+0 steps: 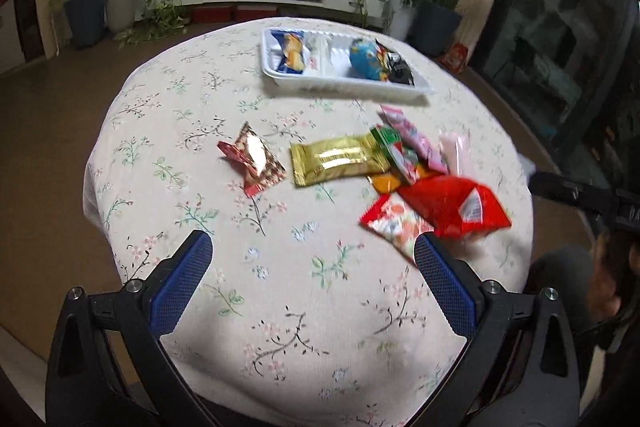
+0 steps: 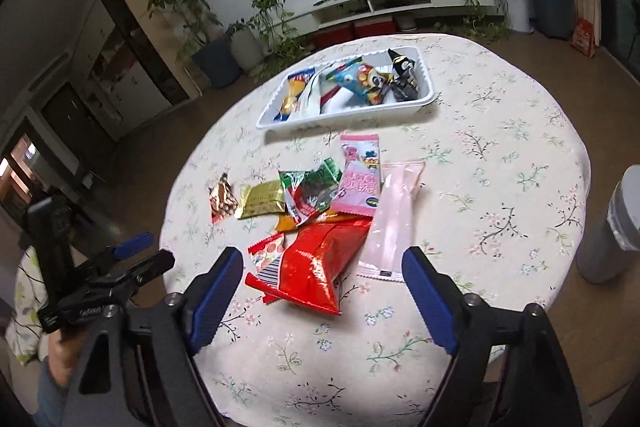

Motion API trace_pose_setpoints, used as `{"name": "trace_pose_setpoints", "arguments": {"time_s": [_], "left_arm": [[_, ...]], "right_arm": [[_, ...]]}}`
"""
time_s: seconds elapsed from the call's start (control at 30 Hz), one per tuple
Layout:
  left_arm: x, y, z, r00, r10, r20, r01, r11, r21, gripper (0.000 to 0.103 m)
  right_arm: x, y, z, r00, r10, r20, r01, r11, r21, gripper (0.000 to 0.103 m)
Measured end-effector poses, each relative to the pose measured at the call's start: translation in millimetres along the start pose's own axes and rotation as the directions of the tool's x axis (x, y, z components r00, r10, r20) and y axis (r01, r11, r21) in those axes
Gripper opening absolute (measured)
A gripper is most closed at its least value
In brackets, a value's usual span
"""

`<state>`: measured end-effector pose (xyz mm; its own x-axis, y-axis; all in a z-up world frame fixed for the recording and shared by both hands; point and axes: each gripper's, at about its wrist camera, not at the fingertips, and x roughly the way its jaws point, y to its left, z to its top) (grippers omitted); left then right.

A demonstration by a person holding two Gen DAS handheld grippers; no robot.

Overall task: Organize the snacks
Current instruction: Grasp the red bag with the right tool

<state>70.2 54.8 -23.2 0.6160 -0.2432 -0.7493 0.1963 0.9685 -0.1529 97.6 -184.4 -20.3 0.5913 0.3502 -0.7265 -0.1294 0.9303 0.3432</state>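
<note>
Nearest lies the red foil bag [image 2: 320, 267] on the tabletop [image 2: 500, 187], between the wide-open, empty right hand-held gripper [image 2: 322, 267] jaws — light, crinkly, slippery; a crimped end seam is best pinched — left hand-held gripper [image 1: 312, 251] likewise open, empty.

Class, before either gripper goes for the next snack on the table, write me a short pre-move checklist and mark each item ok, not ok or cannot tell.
1. Left gripper empty, blue pads wide apart: ok.
2. Right gripper empty, nothing pressed between pads: ok.
3. White tray has bare room in its middle section: ok.
4. Red bag unobstructed on top of the pile: ok.
5. Gold packet lying clear of other snacks: not ok, the green packet overlaps its end.
6. Which tray section suits each snack: cannot tell.
</note>
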Motion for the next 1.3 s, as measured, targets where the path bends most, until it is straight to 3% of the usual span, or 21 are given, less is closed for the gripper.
{"name": "trace_pose_setpoints", "arguments": {"time_s": [0.6,0.87,1.07,1.3], "left_arm": [[26.9,-11.4,0.7,0.999,-0.011,-0.047,0.011,1.0,0.015,0.102],[39.5,-13.0,-1.0,0.997,-0.018,-0.07,0.019,1.0,0.02,0.102],[49.3,-22.6,2.6,0.996,-0.007,-0.094,0.011,0.999,0.035,0.102],[74.1,-40.4,9.2,0.987,-0.001,-0.159,0.004,1.0,0.019,0.102]], "right_arm": [[55.4,25.1,10.7,0.984,-0.09,-0.155,0.081,0.995,-0.062,0.077],[78.1,20.9,3.2,0.971,-0.092,-0.219,0.076,0.994,-0.079,0.059],[76.0,18.8,-3.1,0.974,-0.073,-0.215,0.054,0.994,-0.092,0.049],[62.0,12.0,-10.3,0.982,-0.057,-0.18,0.044,0.996,-0.075,0.044]]}}
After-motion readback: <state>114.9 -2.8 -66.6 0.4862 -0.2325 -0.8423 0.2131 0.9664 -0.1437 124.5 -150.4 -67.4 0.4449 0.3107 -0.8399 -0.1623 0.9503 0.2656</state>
